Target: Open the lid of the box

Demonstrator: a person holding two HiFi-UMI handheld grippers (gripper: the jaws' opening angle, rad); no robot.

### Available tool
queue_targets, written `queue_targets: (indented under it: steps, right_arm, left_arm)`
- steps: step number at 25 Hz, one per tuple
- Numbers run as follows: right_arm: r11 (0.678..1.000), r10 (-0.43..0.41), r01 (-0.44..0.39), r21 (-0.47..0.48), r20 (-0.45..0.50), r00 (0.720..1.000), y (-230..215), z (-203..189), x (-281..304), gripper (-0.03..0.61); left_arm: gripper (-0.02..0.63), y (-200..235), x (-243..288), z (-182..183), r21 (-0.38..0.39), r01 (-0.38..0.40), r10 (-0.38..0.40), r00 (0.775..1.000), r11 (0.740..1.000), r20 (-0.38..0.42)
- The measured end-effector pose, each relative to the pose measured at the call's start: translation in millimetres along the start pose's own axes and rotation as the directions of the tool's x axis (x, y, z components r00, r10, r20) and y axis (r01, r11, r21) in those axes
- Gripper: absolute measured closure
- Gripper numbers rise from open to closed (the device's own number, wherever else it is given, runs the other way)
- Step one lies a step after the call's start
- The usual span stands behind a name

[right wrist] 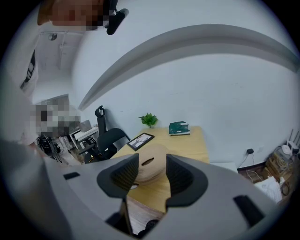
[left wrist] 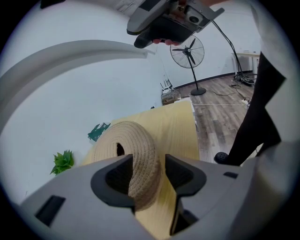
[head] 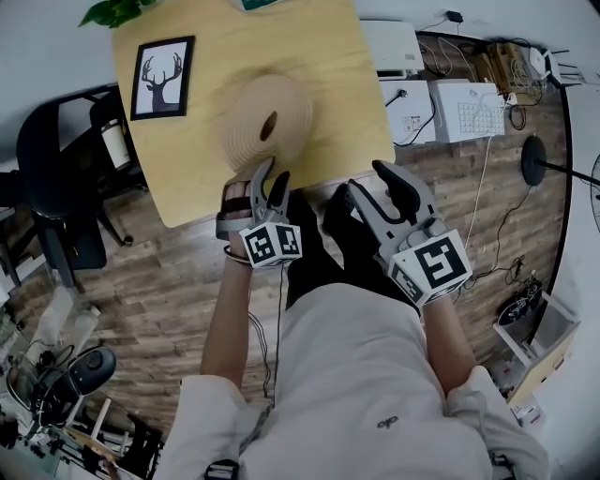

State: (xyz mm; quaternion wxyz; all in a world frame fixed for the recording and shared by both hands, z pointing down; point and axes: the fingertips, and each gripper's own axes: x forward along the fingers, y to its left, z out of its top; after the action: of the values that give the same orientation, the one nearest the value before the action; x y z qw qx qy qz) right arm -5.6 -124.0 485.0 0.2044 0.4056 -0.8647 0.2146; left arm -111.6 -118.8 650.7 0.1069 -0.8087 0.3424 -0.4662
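A round woven tan box [head: 267, 120] with a domed lid and a dark slot in its top sits near the front of the light wooden table [head: 328, 56]. My left gripper [head: 273, 176] is at the box's near edge, jaws open. In the left gripper view the box's rim [left wrist: 136, 154] shows in the gap between the left gripper's [left wrist: 149, 165] jaws, and I see no pad pressing on it. My right gripper [head: 364, 183] hovers off the table's front edge, to the right of the box, open and empty. The right gripper [right wrist: 151, 174] points toward the box [right wrist: 149, 165], which is farther off.
A framed deer picture [head: 161, 75] lies at the table's left, with a green plant [head: 112, 11] and a green book [right wrist: 179, 127] at the back. A black office chair [head: 52, 178] stands to the left. White appliances [head: 467, 108], cables and a standing fan [left wrist: 190, 54] are on the wood floor to the right.
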Motion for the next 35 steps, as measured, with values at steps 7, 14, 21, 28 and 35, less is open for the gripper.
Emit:
queue_targets:
  steps: [7, 14, 21, 28, 35]
  right_arm:
    - [1.0, -0.003, 0.003, 0.008, -0.002, 1.0, -1, -2, -2, 0.413]
    - [1.0, -0.001, 0.001, 0.015, 0.001, 1.0, -1, 0, 0, 0.414]
    - [1.0, 0.002, -0.002, 0.014, 0.002, 1.0, 1, 0, 1, 0.414]
    - [1.0, 0.005, -0.005, 0.007, 0.012, 1.0, 2, 5, -1, 0.414]
    - [1.0, 0.011, -0.011, -0.002, 0.024, 1.0, 4, 13, 0, 0.414]
  left_arm:
    - [0.41, 0, 3, -5, 0.01, -0.027, 0.027, 1.0, 1.0, -0.013]
    - [0.431, 5, 4, -4, 0.014, -0.043, 0.044, 0.999, 0.999, -0.01]
    - [0.446, 4, 3, -5, -0.006, -0.04, 0.04, 0.999, 0.999, -0.009]
    - [0.454, 7, -4, 0, -0.041, -0.031, 0.031, 0.999, 0.999, -0.01]
    - [0.465, 11, -10, 4, -0.059, -0.036, 0.036, 0.999, 0.998, 0.0]
